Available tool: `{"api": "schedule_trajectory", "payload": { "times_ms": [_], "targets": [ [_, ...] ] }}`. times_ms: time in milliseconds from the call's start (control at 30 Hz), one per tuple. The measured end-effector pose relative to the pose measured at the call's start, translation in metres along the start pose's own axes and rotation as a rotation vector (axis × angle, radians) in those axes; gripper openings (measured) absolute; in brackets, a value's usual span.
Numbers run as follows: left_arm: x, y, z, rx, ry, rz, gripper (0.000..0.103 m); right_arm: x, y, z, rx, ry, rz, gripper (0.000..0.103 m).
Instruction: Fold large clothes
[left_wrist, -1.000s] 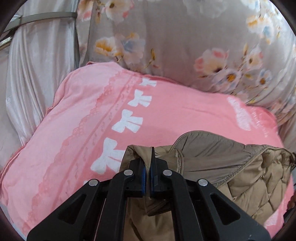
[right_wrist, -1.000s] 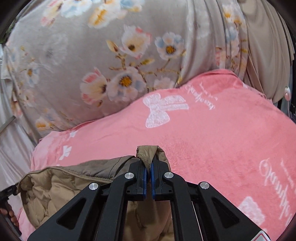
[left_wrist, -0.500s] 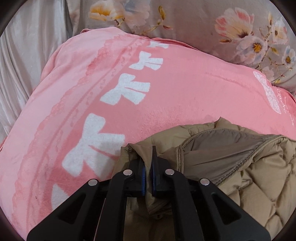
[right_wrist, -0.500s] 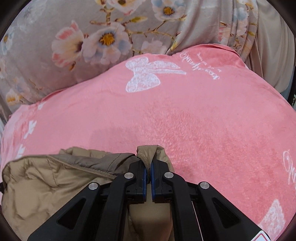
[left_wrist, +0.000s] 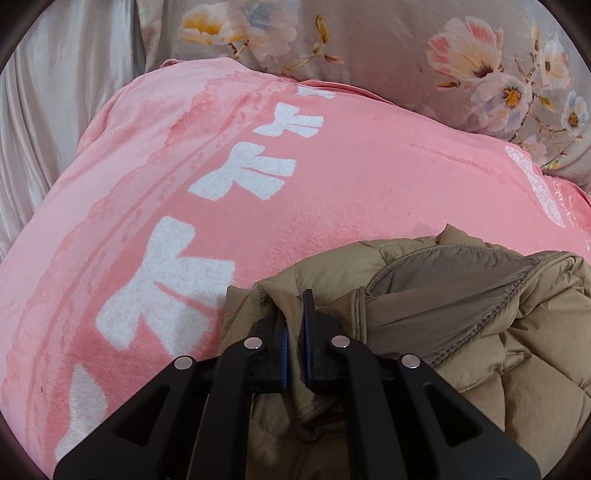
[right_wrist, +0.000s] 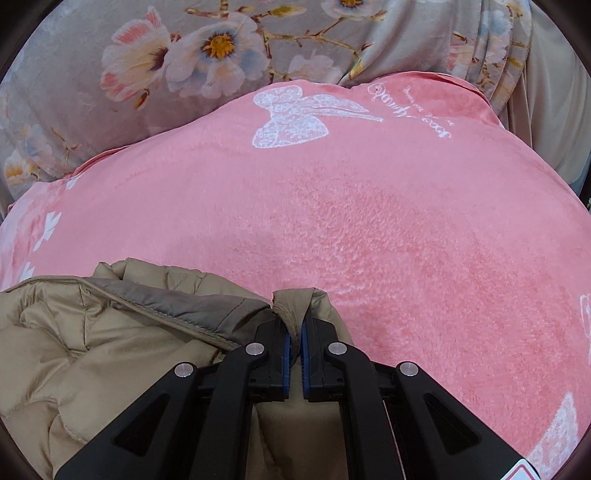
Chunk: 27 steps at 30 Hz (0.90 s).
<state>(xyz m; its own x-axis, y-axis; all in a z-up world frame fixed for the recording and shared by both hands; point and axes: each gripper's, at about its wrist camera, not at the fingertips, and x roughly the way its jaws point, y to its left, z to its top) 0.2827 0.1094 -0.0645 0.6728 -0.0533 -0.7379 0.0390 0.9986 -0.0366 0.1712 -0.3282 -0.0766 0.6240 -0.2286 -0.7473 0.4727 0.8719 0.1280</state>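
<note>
A tan quilted puffer jacket (left_wrist: 480, 332) lies bunched on a pink blanket (left_wrist: 332, 184), with its grey-brown lining showing. My left gripper (left_wrist: 294, 325) is shut on a fold of the jacket's left edge. The jacket also shows in the right wrist view (right_wrist: 92, 350), low on the left. My right gripper (right_wrist: 294, 328) is shut on a fold of the jacket's right edge, low over the pink blanket (right_wrist: 369, 221). The jacket hangs between and below both grippers; its lower part is hidden.
A grey floral cloth (left_wrist: 406, 48) rises behind the blanket and also shows in the right wrist view (right_wrist: 184, 62). A pale satin curtain (left_wrist: 55, 92) hangs at the left. A beige drape (right_wrist: 546, 92) is at the right.
Both grippers have moved down and forward over the blanket with the jacket in them. The blanket looks nearer and the floral cloth sits higher in both views.
</note>
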Motion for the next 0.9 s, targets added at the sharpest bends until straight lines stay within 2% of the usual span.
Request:
{"api": "schedule_trajectory", "payload": {
  "times_ms": [133,233,267,300,333,367,400,500,567,633,700,767,900],
  "targets": [
    [0.001,0.003,0.0,-0.017,-0.003,-0.024,0.007,-0.001,-0.004,0.0,0.021,-0.006,0.02,0.004],
    [-0.007,0.02,0.003,-0.081,-0.006,-0.108,0.01,-0.009,-0.022,0.004,0.09,-0.017,0.094,0.008],
    [-0.015,0.029,0.006,-0.1,-0.003,-0.132,0.017,-0.02,-0.033,0.008,0.129,-0.034,0.12,0.01],
    [-0.027,0.037,0.009,-0.11,-0.013,-0.131,0.022,-0.034,-0.041,0.011,0.15,-0.065,0.13,0.019],
    [-0.04,0.043,0.013,-0.113,-0.036,-0.101,0.042,-0.051,-0.047,0.013,0.156,-0.11,0.115,0.033],
    [-0.06,0.051,0.017,-0.108,-0.085,-0.05,0.064,-0.065,-0.05,0.016,0.153,-0.145,0.098,0.038],
    [-0.083,0.058,0.022,-0.098,-0.154,-0.013,0.069,-0.081,-0.051,0.018,0.142,-0.182,0.081,0.041],
    [-0.133,0.062,0.038,-0.045,-0.24,0.04,0.07,-0.127,-0.042,0.023,0.085,-0.283,0.031,0.041],
    [-0.158,0.05,0.046,-0.005,-0.275,0.035,0.07,-0.154,-0.025,0.026,0.048,-0.346,0.071,0.041],
    [-0.176,0.021,0.05,0.059,-0.294,0.002,0.07,-0.172,-0.002,0.029,0.016,-0.379,0.115,0.042],
    [-0.179,-0.014,0.05,0.115,-0.269,-0.047,0.07,-0.18,0.034,0.03,-0.056,-0.353,0.175,0.042],
    [-0.17,-0.048,0.047,0.147,-0.222,-0.097,0.07,-0.175,0.068,0.025,-0.131,-0.308,0.214,0.037],
    [-0.126,-0.111,0.033,0.213,-0.125,-0.121,0.066,-0.148,0.119,0.008,-0.266,-0.226,0.203,0.03]
  ]
}}
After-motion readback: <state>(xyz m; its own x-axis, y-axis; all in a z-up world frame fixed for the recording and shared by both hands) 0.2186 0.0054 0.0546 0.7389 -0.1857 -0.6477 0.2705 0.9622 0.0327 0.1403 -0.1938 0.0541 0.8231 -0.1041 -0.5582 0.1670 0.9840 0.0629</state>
